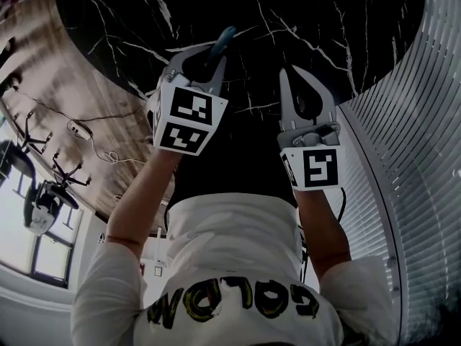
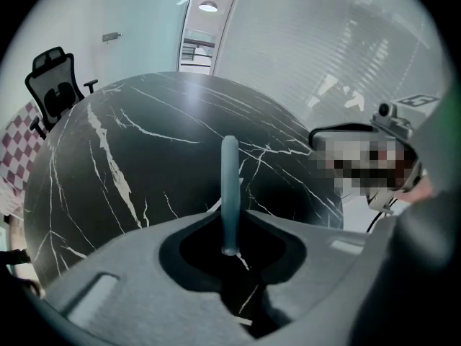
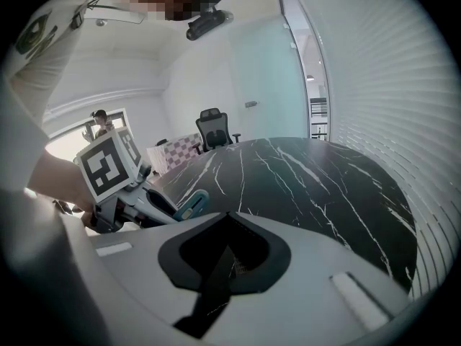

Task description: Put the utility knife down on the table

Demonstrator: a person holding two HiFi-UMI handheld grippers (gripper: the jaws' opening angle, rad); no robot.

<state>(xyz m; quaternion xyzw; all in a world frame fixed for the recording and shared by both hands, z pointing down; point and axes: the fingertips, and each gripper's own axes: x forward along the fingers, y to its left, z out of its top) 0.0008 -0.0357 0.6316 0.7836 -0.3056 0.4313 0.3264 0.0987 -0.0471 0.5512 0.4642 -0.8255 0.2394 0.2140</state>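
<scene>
A blue-grey utility knife [image 1: 223, 40] is clamped in my left gripper [image 1: 209, 56], its end sticking out past the jaws above the black marble table [image 1: 324, 20]. In the left gripper view the knife [image 2: 230, 186] stands straight up between the pads of the left gripper [image 2: 230, 218], over the table [image 2: 144, 143]. My right gripper [image 1: 292, 72] hangs to the right of it, shut with nothing in it. In the right gripper view its tips [image 3: 229, 215] meet, and the knife [image 3: 189, 206] shows at the left over the table [image 3: 324, 186].
White slatted blinds [image 1: 418, 121] curve along the table's right side. A black office chair [image 2: 54, 78] stands at the table's far edge, next to a checkered seat [image 2: 18, 157]. Wooden floor [image 1: 65, 85] with cables lies to the left.
</scene>
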